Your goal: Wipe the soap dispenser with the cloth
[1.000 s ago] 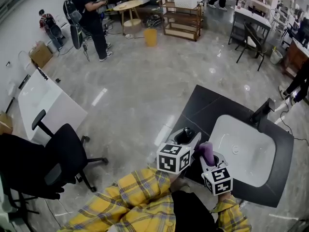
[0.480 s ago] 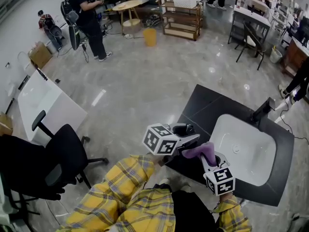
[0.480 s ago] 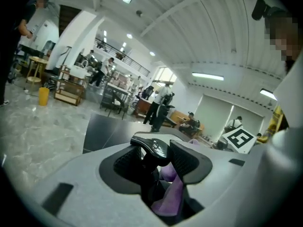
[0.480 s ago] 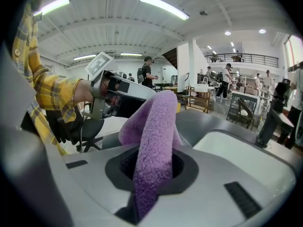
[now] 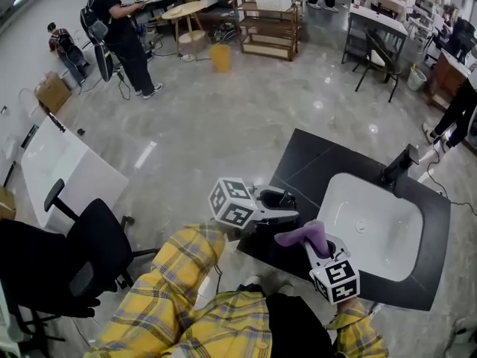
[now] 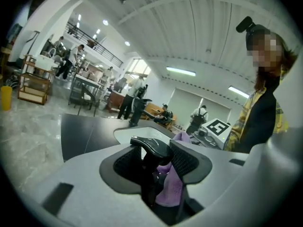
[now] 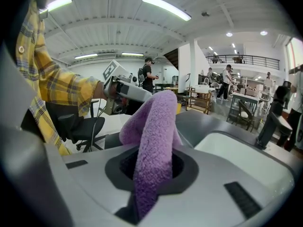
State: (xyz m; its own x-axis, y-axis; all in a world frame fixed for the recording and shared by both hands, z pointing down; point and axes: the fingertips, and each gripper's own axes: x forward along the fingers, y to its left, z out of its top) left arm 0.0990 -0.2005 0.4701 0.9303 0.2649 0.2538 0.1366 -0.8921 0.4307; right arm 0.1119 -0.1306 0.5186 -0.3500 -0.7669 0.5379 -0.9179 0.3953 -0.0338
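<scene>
Slippage looms: the left gripper (image 6: 156, 161) clamps the black pump-top soap dispenser (image 6: 150, 147) at the edge of the dark counter (image 5: 313, 159), and hard rubbing by the fluffy purple cloth (image 7: 155, 122) pinched in the right gripper (image 7: 151, 168) could twist it loose.

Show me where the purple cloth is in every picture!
Head view: the purple cloth is low and right of centre, in the right tool.
Left gripper view: bottom middle, beside the black soap dispenser in the left tool.
Right gripper view: dead centre, standing up out of the tool.
Shared landmark: the white sink.
</scene>
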